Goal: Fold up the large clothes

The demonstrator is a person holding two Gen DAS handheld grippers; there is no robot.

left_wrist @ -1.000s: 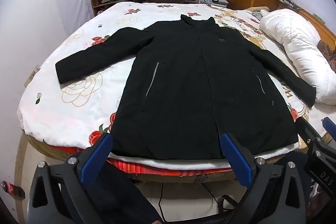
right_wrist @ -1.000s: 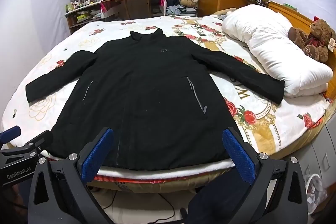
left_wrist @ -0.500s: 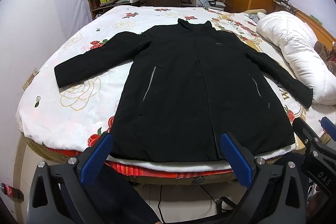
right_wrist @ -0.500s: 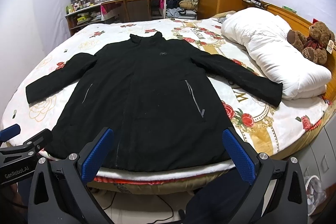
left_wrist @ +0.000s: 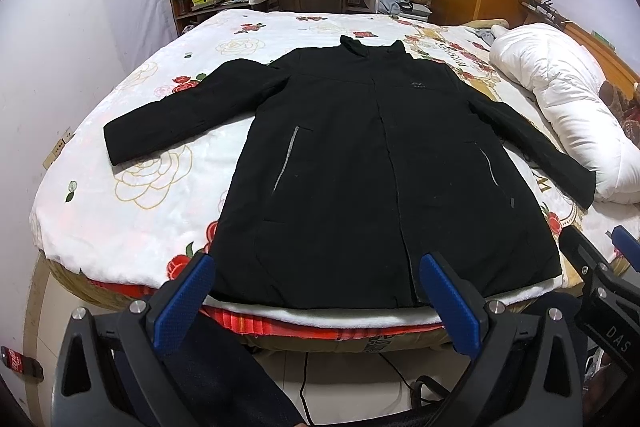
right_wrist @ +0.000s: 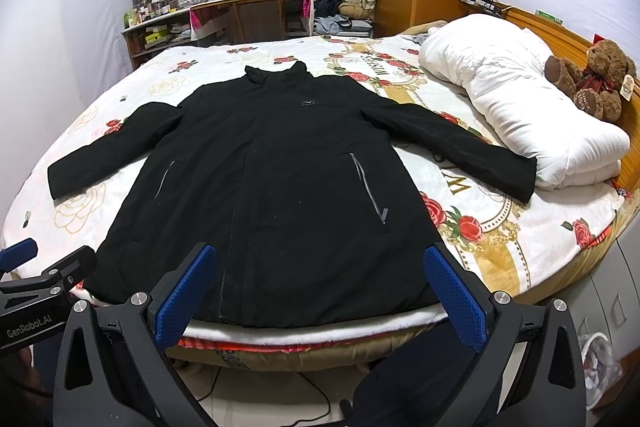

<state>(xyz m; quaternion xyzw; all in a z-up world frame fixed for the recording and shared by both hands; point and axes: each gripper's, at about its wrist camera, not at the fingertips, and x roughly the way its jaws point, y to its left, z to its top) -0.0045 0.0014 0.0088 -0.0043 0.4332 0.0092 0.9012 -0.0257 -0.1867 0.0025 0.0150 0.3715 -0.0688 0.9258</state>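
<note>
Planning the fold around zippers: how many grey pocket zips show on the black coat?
2. One pocket zip lies on the coat front toward the left sleeve, the other toward the right sleeve, nearer the white duvet. Others may be hidden underneath.

i count one coat on one bed, one quilt at two o'clock, one teddy bear, and my two claws.

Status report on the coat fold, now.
Left gripper open, right gripper open, both short of the hem. Black coat flat on the bed, unfolded, sleeves spread. One cuff beside the white duvet.
</note>
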